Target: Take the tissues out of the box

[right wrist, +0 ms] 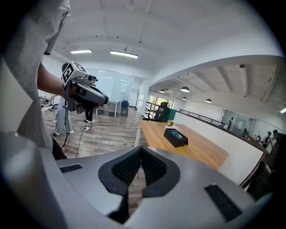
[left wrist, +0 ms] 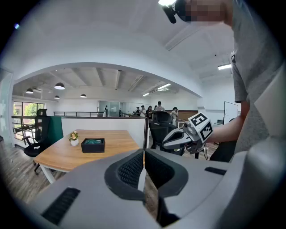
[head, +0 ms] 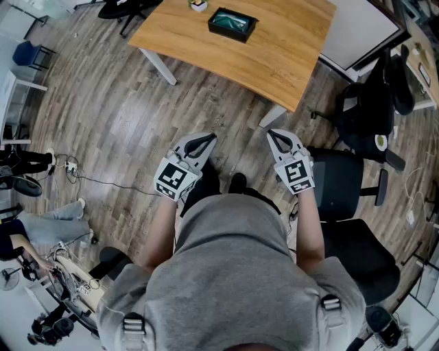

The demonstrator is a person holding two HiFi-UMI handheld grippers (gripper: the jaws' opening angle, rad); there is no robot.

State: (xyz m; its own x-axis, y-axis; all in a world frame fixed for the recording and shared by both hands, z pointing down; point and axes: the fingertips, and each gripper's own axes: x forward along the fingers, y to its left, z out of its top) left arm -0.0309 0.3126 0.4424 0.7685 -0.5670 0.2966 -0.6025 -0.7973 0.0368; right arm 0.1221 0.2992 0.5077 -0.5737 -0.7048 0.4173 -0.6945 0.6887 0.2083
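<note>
I hold both grippers out ahead of me at about waist height, well short of the work. The left gripper (head: 205,140) has its jaws pressed together with nothing between them, and the right gripper (head: 279,138) is the same, closed and empty. The small black open-topped box (head: 232,24) with teal-green contents sits on the far part of the light wooden bench (head: 274,58), just beside a little white pot of flowers (head: 198,5) and well apart from either gripper. I judge the task has not begun, so the step in hand is the approach. I should walk up square to the near edge, spread both sets of jaws before I reach over, then steady the box wall with one gripper while the other pinches the contents from above. A one-handed pull would likely drag a box this light. From here I cannot tell how the tissues lie inside. The near corner of the bench and its white legs (head: 159,66) stand between me and the box. A black office chair (head: 346,179) crowds my right side, and cables (head: 89,179) trail over the wood-plank floor (head: 137,116) to my left. Straight ahead the way looks open, and the bench top around the box is bare enough to work on.
</note>
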